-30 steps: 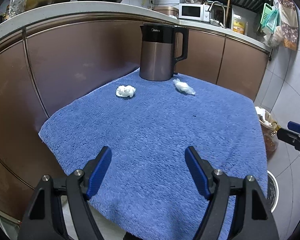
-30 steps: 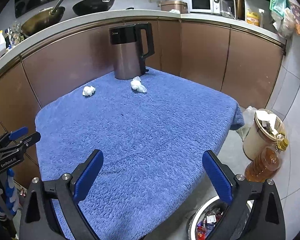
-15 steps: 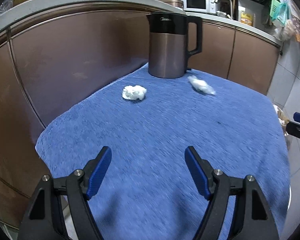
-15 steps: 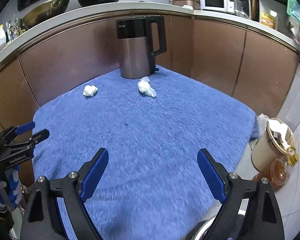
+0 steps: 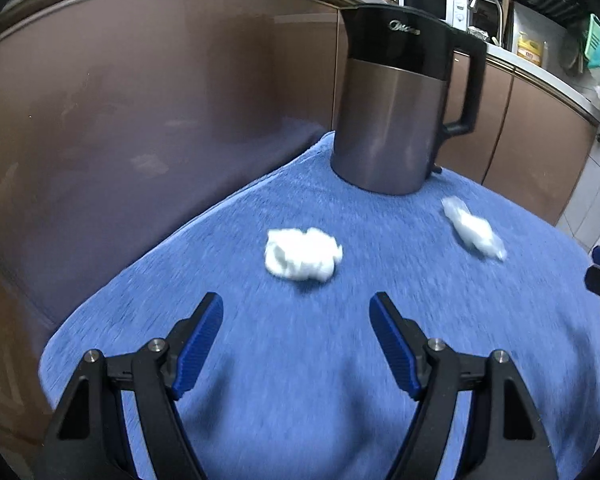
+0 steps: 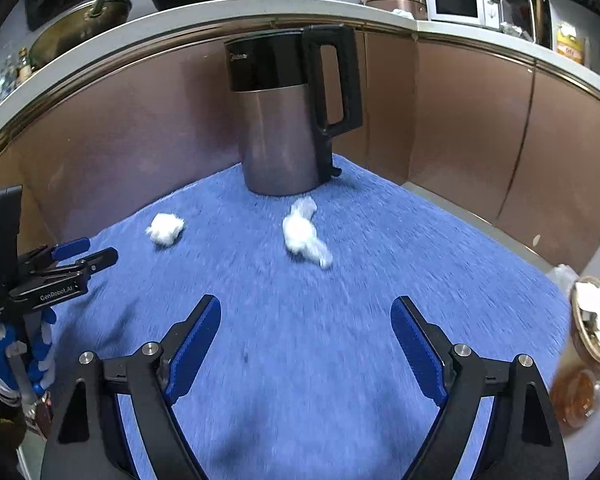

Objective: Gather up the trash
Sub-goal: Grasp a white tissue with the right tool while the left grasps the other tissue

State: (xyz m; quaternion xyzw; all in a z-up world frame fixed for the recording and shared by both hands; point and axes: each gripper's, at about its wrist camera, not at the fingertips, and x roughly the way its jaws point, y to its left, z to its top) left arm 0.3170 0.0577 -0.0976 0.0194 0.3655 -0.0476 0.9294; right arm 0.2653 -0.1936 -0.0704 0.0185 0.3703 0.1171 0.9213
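Two crumpled bits of white trash lie on the blue towel (image 5: 300,380), both near the foot of the electric kettle (image 5: 396,108) at the far side. At left, the left gripper (image 5: 296,316) hangs released and empty, its blue pads spread wide, with the crumpled tissue wad (image 5: 302,254) just beyond and roughly centred between them. To do this pickup well, I judge it should be lowered until the pads straddle the wad near the cloth, then closed gently so the soft paper bunches rather than slips out. Further right, the twisted tissue scrap (image 6: 302,236) lies just in front of the kettle, ahead of the right gripper (image 6: 306,314), likewise released and empty; closing across its thick middle looks safest, clear of the kettle.
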